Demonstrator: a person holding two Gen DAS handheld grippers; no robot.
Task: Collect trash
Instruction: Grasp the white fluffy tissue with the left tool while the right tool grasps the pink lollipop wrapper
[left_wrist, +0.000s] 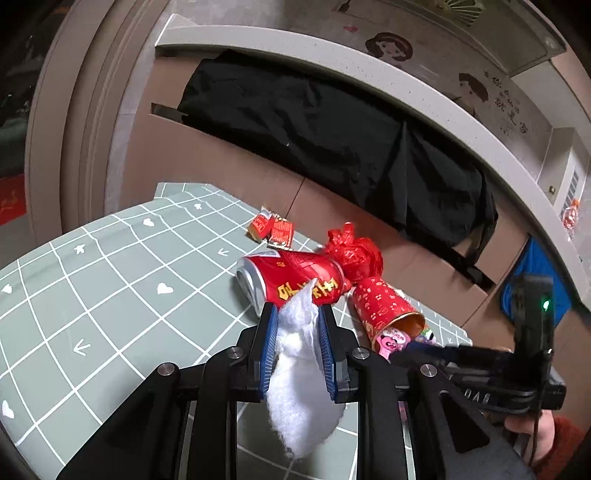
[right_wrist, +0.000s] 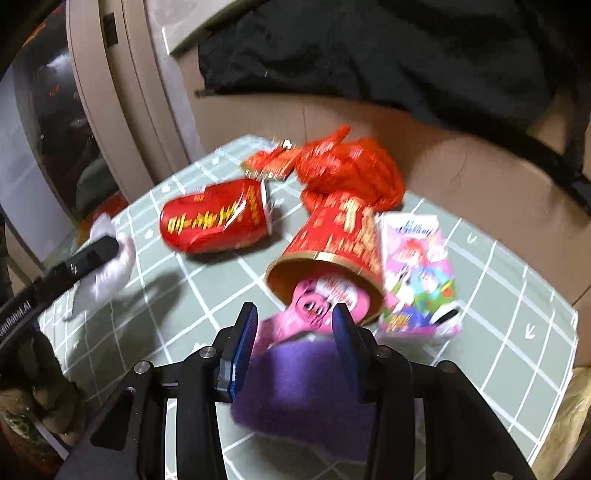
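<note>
Clamping a white fluffy wad (left_wrist: 301, 373), the left gripper (left_wrist: 298, 314) hangs just near of the red can (left_wrist: 291, 282) lying on the green grid tablecloth (left_wrist: 110, 280). Right gripper (right_wrist: 293, 319) brackets a purple wad (right_wrist: 299, 384); blur hides contact. Only the right view shows the pink carton (right_wrist: 419, 273) beside the tipped red cup (right_wrist: 332, 251).
</note>
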